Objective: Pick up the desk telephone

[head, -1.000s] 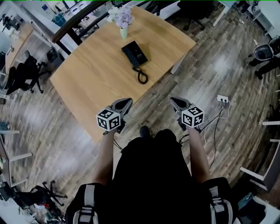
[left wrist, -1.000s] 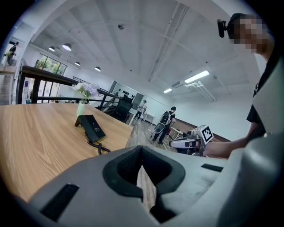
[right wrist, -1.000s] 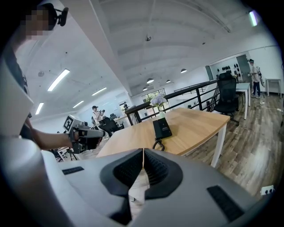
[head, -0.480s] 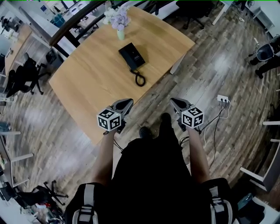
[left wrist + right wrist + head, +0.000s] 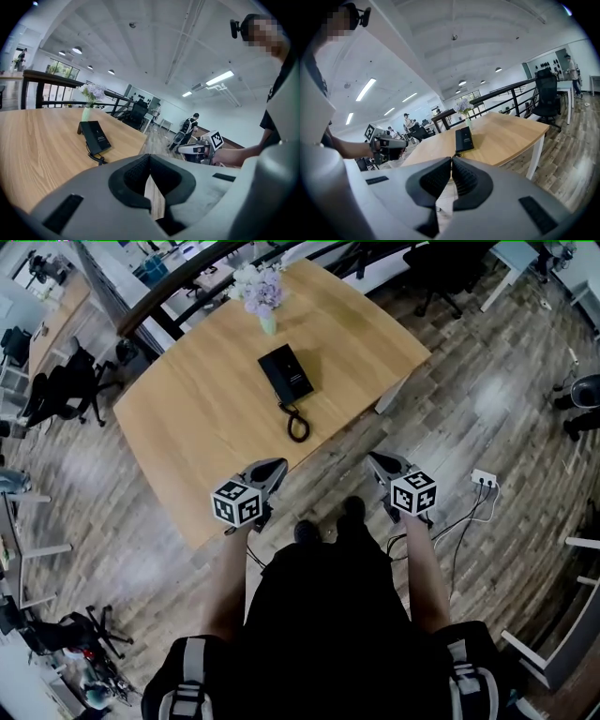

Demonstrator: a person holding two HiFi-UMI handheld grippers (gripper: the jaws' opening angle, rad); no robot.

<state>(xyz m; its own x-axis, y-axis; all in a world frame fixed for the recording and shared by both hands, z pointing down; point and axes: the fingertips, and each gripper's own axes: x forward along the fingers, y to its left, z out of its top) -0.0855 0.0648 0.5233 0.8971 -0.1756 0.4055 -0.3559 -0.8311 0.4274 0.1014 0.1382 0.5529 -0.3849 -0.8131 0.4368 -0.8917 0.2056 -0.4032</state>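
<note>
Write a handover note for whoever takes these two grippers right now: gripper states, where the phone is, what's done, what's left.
Left gripper: shut, empty, by the near edge of the table.
Right gripper: shut, empty, over the floor off that edge.
Desk telephone: lying on the table near the flower vase, coiled cord trailing toward you.
Done: nothing yet; phone untouched.
Left: step in, open a gripper, grip and lift the phone.

One telephone, one vase, one table
</note>
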